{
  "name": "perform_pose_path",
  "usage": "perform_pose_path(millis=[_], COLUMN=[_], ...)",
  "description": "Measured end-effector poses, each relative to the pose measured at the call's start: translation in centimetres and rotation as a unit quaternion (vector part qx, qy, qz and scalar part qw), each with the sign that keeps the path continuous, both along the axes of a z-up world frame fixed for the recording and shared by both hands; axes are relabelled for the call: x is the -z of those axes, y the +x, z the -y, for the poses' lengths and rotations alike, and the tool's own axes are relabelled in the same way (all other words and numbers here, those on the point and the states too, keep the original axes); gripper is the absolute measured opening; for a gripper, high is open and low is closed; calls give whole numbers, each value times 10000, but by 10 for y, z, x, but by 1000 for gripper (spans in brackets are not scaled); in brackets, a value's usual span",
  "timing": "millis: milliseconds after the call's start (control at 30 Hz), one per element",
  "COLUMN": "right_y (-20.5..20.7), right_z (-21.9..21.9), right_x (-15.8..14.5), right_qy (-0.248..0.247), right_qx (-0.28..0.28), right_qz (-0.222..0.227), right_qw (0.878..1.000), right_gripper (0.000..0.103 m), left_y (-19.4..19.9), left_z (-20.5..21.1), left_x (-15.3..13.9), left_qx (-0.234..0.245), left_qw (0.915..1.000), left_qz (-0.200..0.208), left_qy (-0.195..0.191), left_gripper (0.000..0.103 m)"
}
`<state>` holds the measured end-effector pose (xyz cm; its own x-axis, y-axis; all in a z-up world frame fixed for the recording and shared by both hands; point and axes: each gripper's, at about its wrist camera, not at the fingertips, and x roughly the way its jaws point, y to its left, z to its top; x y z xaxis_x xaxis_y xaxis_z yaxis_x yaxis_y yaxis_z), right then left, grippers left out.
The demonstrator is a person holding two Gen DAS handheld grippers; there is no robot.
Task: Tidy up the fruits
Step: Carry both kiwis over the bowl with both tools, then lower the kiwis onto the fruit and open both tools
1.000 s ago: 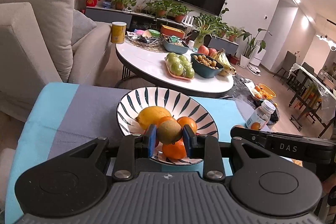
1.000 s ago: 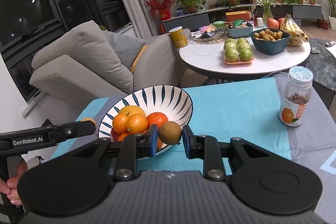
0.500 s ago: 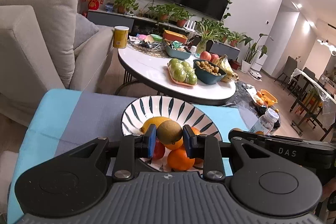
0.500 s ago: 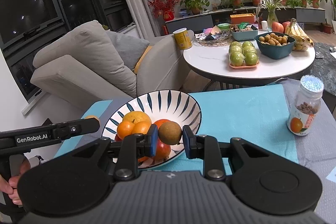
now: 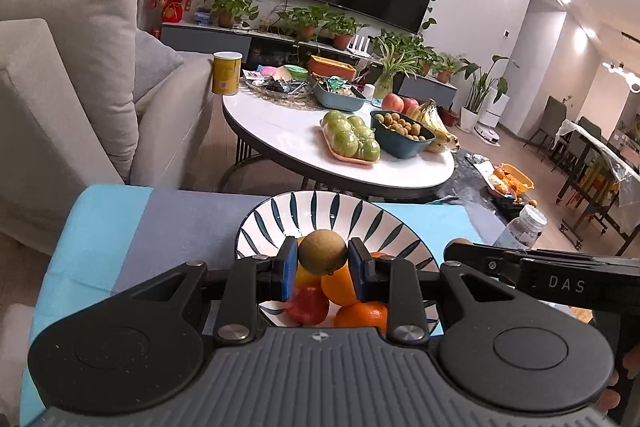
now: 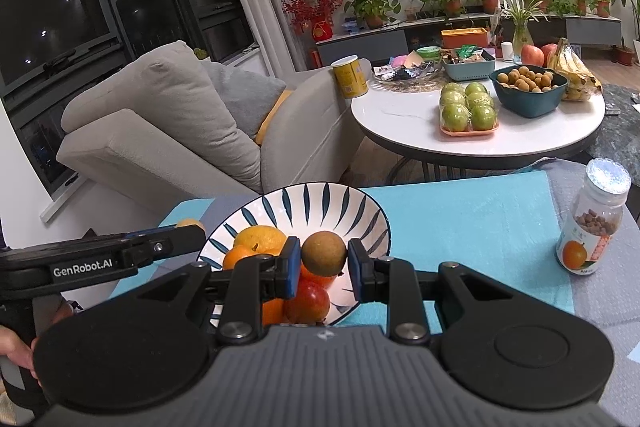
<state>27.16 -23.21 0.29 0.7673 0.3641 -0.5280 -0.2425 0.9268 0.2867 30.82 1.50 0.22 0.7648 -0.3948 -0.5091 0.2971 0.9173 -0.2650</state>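
A white bowl with dark blue stripes (image 5: 320,211) (image 6: 316,203) stands on the blue and grey cloth and holds oranges (image 5: 362,313) (image 6: 256,239) and a red fruit (image 5: 307,305) (image 6: 308,301). My left gripper (image 5: 323,263) is shut on a brown kiwi (image 5: 322,251) and holds it over the bowl's near side. My right gripper (image 6: 323,265) is shut on another brown kiwi (image 6: 323,253), also over the bowl. Each gripper shows from the side in the other's view.
A glass jar (image 6: 594,219) (image 5: 520,227) stands on the cloth to the right. Behind is a round white table (image 5: 280,135) with green fruit, a dark bowl and bananas. A grey sofa (image 6: 160,131) stands at the left.
Both grippers have moved forward over the bowl, each still holding its kiwi. The bowl now lies lower and closer under the fingers.
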Motion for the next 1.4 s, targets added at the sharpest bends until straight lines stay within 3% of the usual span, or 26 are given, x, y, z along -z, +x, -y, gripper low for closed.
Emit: perform_pose_path(millis=[1400], right_y=[30], right_z=[-11], right_x=[8], right_qy=[127], right_qx=[-91], right_qz=[-130], right_qw=[9998], right_gripper=[33], left_y=[33], left_z=[5], left_x=[6], left_qx=[1], left_qw=[10000], left_qz=[-54], left_qy=[3], left_gripper=[25])
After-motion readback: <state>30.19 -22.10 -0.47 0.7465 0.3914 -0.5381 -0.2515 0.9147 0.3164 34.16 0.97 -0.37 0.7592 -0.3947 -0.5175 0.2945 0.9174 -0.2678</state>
